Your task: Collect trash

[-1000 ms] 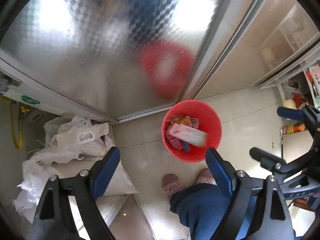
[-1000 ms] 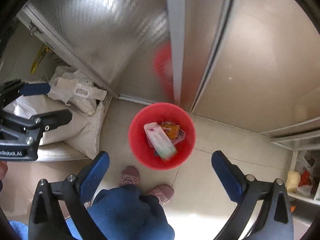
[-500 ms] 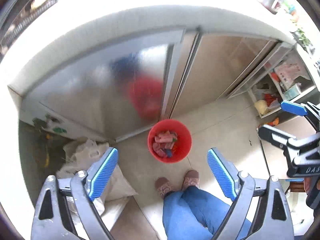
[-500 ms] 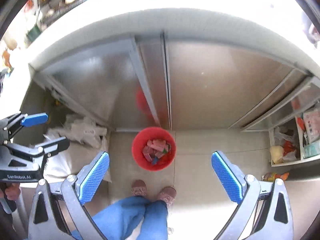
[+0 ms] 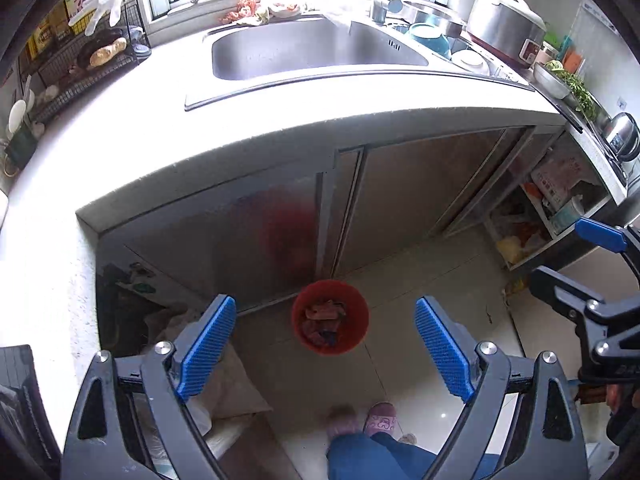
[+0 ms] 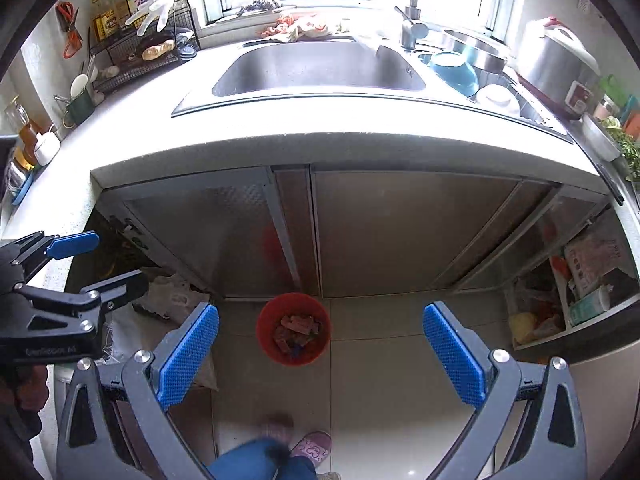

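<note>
Overhead, both views are looking down on a pale counter [image 6: 280, 120] that is curving across the upper half, with a steel sink [image 6: 320, 68] sitting in it below a bright window; a wire rack [image 5: 80, 68] is standing at the counter's left end and a rice cooker [image 5: 506, 20] at its right; under the counter, metal cabinet doors [image 6: 400, 232] are catching a red smear of reflection; the tiled floor [image 6: 400, 380] is lying below them, with white sacks [image 6: 168, 296] slumping at the left; the left gripper [image 5: 324, 350] is hanging high above the floor with its blue pads [image 5: 206, 346] spread wide and nothing between them; the right gripper [image 6: 322, 356] is doing likewise, jaws wide and empty; each is showing at the edge of the other's view; a red bin [image 5: 330, 318] is sitting on the floor just in front of the doors, framed between the pads in both views; the trash [image 6: 296, 334], pinkish wrappers, is lying inside it; a person's slippers [image 5: 380, 424] are standing near the bin, under blue trouser legs.
</note>
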`<state>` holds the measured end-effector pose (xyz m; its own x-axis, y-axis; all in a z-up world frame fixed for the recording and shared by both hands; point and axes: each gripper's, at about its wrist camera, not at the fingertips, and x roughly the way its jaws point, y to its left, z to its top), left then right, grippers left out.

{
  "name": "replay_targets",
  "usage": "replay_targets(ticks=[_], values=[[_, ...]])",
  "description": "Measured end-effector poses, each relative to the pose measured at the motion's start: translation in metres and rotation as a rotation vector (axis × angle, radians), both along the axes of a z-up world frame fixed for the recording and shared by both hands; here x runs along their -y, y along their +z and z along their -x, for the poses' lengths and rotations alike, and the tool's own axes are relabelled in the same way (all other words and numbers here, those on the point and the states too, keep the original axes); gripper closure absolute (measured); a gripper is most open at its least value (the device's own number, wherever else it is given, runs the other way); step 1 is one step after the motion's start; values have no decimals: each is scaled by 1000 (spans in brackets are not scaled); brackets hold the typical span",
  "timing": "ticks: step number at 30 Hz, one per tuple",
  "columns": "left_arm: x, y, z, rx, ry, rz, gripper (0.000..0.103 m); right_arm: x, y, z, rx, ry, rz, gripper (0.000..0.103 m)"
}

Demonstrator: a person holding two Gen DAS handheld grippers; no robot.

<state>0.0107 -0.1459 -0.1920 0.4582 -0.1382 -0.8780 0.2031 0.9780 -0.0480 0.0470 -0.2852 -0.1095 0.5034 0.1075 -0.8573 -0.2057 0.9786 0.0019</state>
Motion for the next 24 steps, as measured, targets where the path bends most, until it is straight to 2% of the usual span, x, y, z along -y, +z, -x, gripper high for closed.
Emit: replay_targets(ticks=[3, 7, 9, 13, 24], values=[[-5, 3, -4, -5, -5, 43, 13, -3, 6, 2, 11, -8, 13, 1], [6, 10, -4, 2, -15, 11, 13, -10, 3, 0, 8, -30, -8, 1], [5, 12, -4, -2, -22, 22, 13, -11, 2, -1, 2, -28, 2, 1], [11, 10, -4, -6, -44, 1, 13, -9, 3, -2, -9, -30, 0, 1], [11, 2, -3, -22, -48, 4, 13, -11, -2, 1, -34, -21, 4, 1]])
